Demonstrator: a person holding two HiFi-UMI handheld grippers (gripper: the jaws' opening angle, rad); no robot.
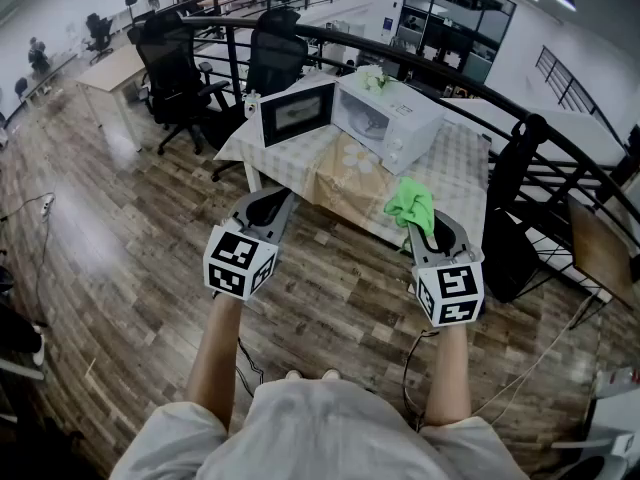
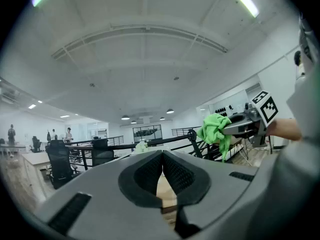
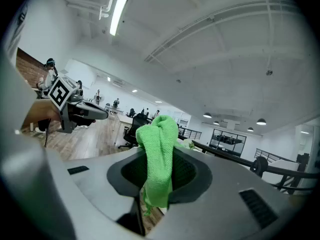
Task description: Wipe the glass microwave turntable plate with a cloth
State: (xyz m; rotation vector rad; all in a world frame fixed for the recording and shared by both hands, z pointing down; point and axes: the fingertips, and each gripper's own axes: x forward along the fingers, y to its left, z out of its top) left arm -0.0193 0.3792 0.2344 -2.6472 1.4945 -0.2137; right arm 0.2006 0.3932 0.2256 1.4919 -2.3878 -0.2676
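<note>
A white microwave stands on a table ahead, its door swung open to the left. I cannot make out the glass turntable plate inside its cavity. My right gripper is shut on a green cloth, which bunches above the jaws and hangs down between them. My left gripper is shut with nothing in it; its pads meet at the tip. Both grippers are held in the air well short of the table. The cloth also shows in the left gripper view.
Two black office chairs stand behind the table to the left, near a light desk. A black curved railing runs behind and right of the table. A small green-white bundle lies on top of the microwave. Wooden floor lies below me.
</note>
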